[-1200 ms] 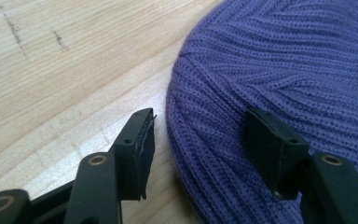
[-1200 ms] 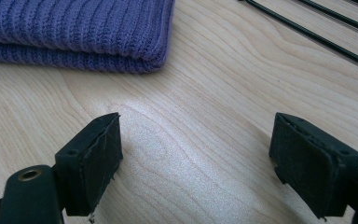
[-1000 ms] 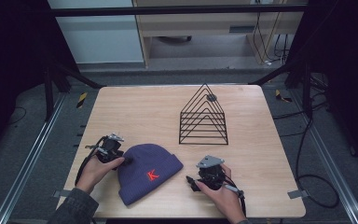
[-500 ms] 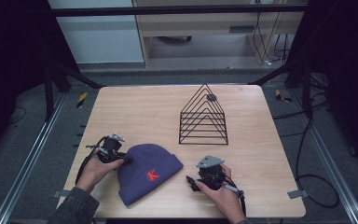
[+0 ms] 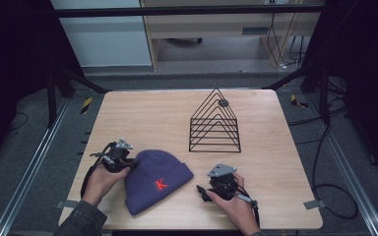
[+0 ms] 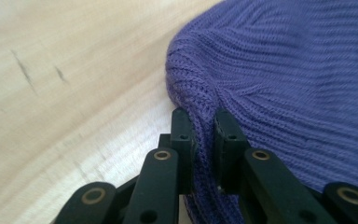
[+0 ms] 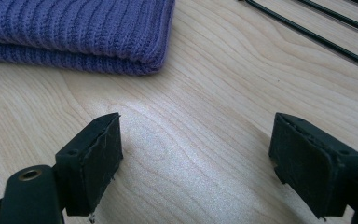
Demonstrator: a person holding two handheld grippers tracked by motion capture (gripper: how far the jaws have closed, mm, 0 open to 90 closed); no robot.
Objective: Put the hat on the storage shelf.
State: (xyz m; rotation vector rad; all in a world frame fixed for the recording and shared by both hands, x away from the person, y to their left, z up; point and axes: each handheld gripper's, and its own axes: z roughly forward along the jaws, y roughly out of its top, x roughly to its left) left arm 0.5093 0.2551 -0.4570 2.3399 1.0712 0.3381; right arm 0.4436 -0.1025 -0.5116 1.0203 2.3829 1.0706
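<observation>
The purple knit beanie (image 5: 157, 181) lies flat on the wooden counter (image 5: 177, 113), red letter up, and it sits between the two grippers, just off the nose of each. The left gripper (image 6: 199, 133) has its jaws pressed together on a fold of the knit at the rounded crown edge, so only a thin ridge of ribbing is pinched between them. Ahead of the right gripper (image 7: 196, 158) and a little to one side is the beanie's folded cuff, near but not touching; that gripper rests on bare wood with its jaws spread wide and nothing between them. Farther out beyond the right gripper stands the black wire rack (image 5: 215, 123), a row of triangular frames, well apart from the hat. From where I stand the weak point looks like that left pinch: it holds so little yarn that a quick lift or tug could let the fold slide free, or stretch and snag the loose knit. The hat is limp too, so raised from the crown alone it would likely sag and drag its cuff across the counter unless the right gripper takes hold. A wide swing toward the rack could catch the wires.
</observation>
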